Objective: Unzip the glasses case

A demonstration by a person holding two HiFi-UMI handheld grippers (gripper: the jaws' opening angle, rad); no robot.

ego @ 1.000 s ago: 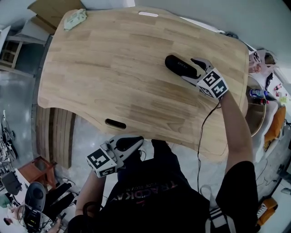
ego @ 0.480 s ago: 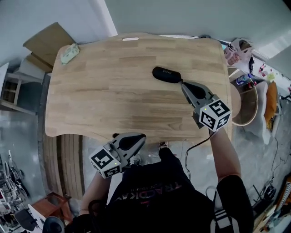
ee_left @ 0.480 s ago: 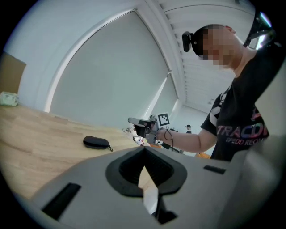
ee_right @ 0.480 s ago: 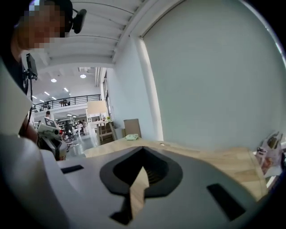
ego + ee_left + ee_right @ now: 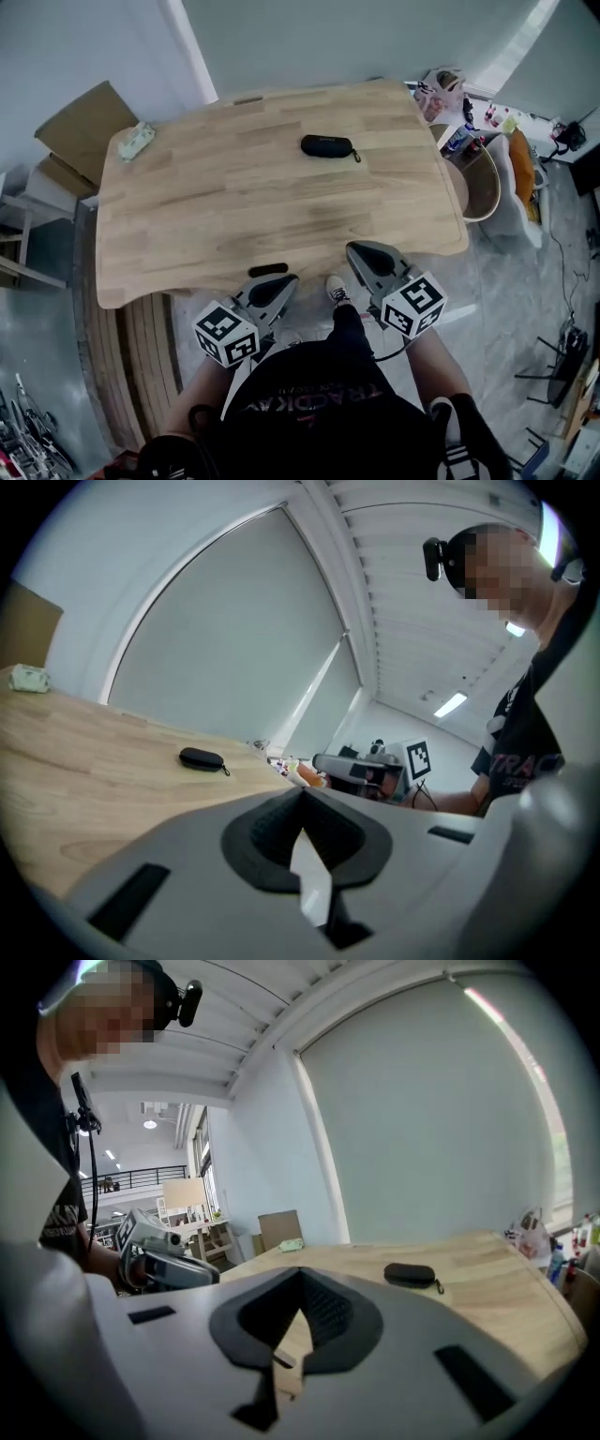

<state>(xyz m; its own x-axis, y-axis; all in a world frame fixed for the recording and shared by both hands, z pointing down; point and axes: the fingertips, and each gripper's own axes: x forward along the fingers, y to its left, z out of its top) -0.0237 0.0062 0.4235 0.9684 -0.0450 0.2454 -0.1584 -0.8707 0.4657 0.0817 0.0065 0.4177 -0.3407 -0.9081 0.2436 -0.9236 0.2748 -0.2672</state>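
Observation:
The black glasses case (image 5: 328,146) lies alone on the far half of the wooden table (image 5: 234,216), its zip pull hanging off the right end; it also shows small in the left gripper view (image 5: 202,758) and the right gripper view (image 5: 411,1275). Both grippers are held back at the table's near edge, close to the person's body. My left gripper (image 5: 283,280) is shut and holds nothing. My right gripper (image 5: 354,249) is shut too, empty, well apart from the case. Each gripper sees the other: the right gripper (image 5: 323,761) and the left gripper (image 5: 206,1274).
A pale green cloth (image 5: 137,140) sits at the table's far left corner, with cardboard boxes (image 5: 80,131) behind it. A round wooden chair (image 5: 478,183) and clutter stand at the right. A dark slot (image 5: 268,270) is cut in the table's near edge.
My right gripper has left the case, shut its jaws and drawn back from the table's far right to the near edge. The left gripper shifted slightly. The head camera has backed away.

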